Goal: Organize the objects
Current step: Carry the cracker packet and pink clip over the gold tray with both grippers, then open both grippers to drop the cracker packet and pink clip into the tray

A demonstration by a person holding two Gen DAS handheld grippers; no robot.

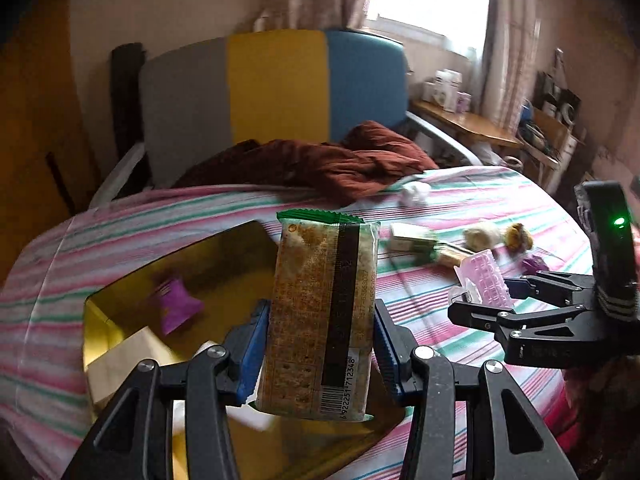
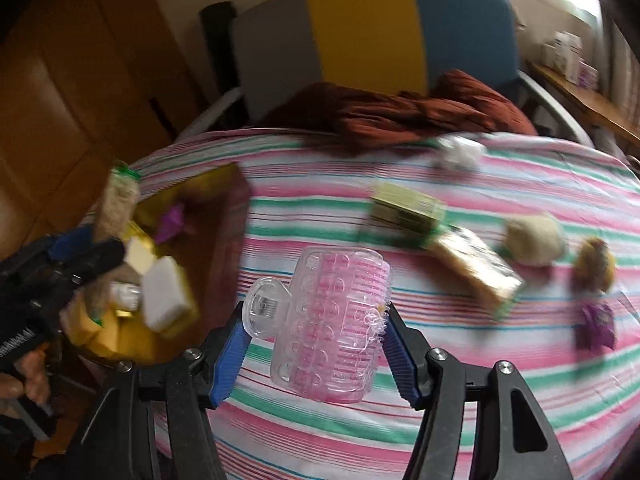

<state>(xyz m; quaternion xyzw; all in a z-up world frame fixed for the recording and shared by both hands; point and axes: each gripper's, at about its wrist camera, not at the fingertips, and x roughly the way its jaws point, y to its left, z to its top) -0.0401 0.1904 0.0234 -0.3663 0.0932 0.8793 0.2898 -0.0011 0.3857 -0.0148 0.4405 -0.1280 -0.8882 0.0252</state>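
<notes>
A bed (image 1: 460, 200) under a pink, green and white striped sheet filled both views, with a crumpled rust-brown cloth (image 1: 320, 164) at its far edge before a grey, yellow and blue headboard (image 1: 276, 84). On the sheet's left side lay an open gold-lined box (image 1: 224, 256) already holding a purple item (image 1: 176, 308) and some pale packets. Above that box the left gripper (image 1: 318, 356) pinched a cracker packet (image 1: 324, 312) across its short width, near the lower end; the packet stood upright, long axis running away from the jaws, green crimped seal at the far end. It looked light and crinkly, likely brittle inside (the film could slip), so a gentle hold on the flat sides seemed wise. The right gripper (image 2: 312, 344) clamped a clear-and-pink hair roller (image 2: 334, 324), held off the sheet near the box's right, its long axis also pointing away from the fingers, its clear clip toward the left jaw. It seemed stiff, hollow and very light. Small packets and furry trinkets remained scattered to the right.
</notes>
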